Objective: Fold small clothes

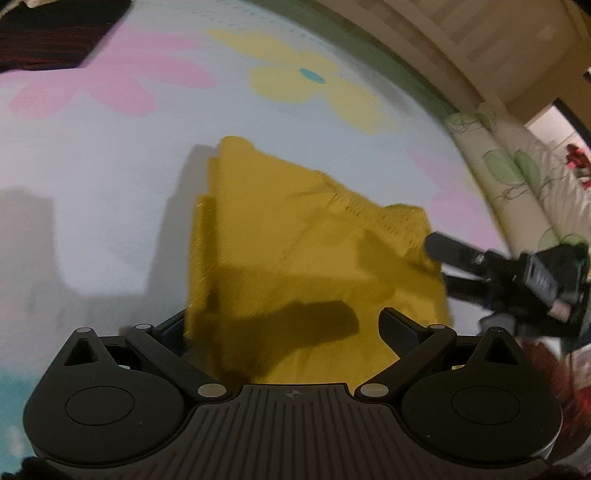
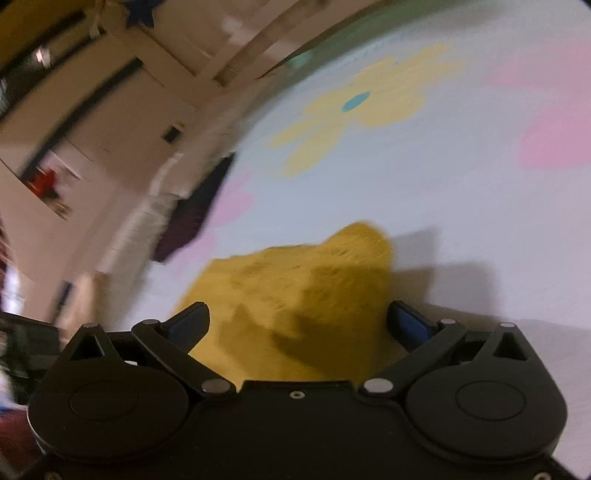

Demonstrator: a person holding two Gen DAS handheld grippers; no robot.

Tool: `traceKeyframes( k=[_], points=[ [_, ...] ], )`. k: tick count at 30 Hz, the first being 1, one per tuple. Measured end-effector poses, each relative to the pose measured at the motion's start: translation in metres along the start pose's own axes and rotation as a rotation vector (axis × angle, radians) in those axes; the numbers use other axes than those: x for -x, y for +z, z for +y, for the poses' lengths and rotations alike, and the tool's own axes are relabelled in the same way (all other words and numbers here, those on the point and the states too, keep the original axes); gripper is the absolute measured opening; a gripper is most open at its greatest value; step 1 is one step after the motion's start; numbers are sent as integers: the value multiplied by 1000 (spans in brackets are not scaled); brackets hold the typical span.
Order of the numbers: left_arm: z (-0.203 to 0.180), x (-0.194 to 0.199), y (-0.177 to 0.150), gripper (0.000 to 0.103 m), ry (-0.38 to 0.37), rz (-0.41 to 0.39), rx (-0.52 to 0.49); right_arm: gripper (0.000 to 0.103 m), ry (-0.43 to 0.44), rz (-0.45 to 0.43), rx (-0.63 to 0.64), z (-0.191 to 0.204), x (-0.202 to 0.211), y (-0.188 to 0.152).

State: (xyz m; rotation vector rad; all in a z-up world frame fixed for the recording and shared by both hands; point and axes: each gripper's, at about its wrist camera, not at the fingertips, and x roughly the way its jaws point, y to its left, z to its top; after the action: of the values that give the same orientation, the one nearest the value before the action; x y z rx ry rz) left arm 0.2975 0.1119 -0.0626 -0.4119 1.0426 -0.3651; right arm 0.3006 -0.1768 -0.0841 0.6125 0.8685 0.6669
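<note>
A mustard-yellow knit garment [image 1: 288, 251] lies partly folded on a pale blue bedsheet [image 1: 110, 166] printed with flowers. My left gripper [image 1: 284, 325] is open, its fingers spread on either side of the garment's near edge, with the cloth between them but not pinched. My right gripper [image 1: 439, 262] comes in from the right at the garment's right corner. In the right wrist view the right gripper [image 2: 299, 314] is open, and the yellow garment [image 2: 295, 280] lies between and beyond its fingers. Both views are motion-blurred.
A dark striped garment [image 1: 48, 33] lies at the sheet's far left corner. Another dark garment [image 2: 195, 210] lies near the bed edge. A leaf-printed pillow or bedding [image 1: 517, 177] borders the right side. Wooden furniture [image 1: 480, 44] stands beyond the bed.
</note>
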Motion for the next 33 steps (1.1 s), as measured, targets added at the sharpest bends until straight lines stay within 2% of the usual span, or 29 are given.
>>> traceKeyframes(
  k=[3, 7, 8, 9, 10, 11, 12, 14, 15, 17, 24, 33],
  points=[
    [-1, -8, 5, 102, -46, -10, -3, 103, 1, -15, 50, 6, -6, -3],
    [-1, -9, 5, 101, -57, -28, 13, 103, 16, -23, 33, 6, -8, -1],
    [-1, -8, 5, 99, -55, -33, 31, 101, 11, -22, 34, 7, -9, -2],
    [1, -8, 5, 87, -50, -36, 45, 98, 4, -17, 35, 8, -10, -1],
    [2, -6, 5, 80, -39, -36, 55, 82, -8, -7, 33, 8, -11, -1],
    [3, -4, 5, 65, -26, -31, 54, 56, -24, 1, 22, 7, -12, 0],
    [2, -3, 5, 45, -9, -27, 40, 45, -25, 4, 6, 5, -11, -1],
    [1, 3, 2, 27, 21, -43, 28, 44, -35, 1, 11, 7, -8, -3],
    [0, 7, 1, 23, 12, -51, 33, 44, -52, 3, 24, 11, -7, -3],
    [-7, 17, -1, 22, 13, -64, 29, 42, -80, 10, 39, 22, -3, 0],
    [-53, 60, -13, 21, -74, -99, -32, 41, -63, 4, 99, 76, 40, 0],
    [-99, 114, -71, 21, -147, -80, -99, 41, -67, -50, 72, 117, 122, -47]
  ],
)
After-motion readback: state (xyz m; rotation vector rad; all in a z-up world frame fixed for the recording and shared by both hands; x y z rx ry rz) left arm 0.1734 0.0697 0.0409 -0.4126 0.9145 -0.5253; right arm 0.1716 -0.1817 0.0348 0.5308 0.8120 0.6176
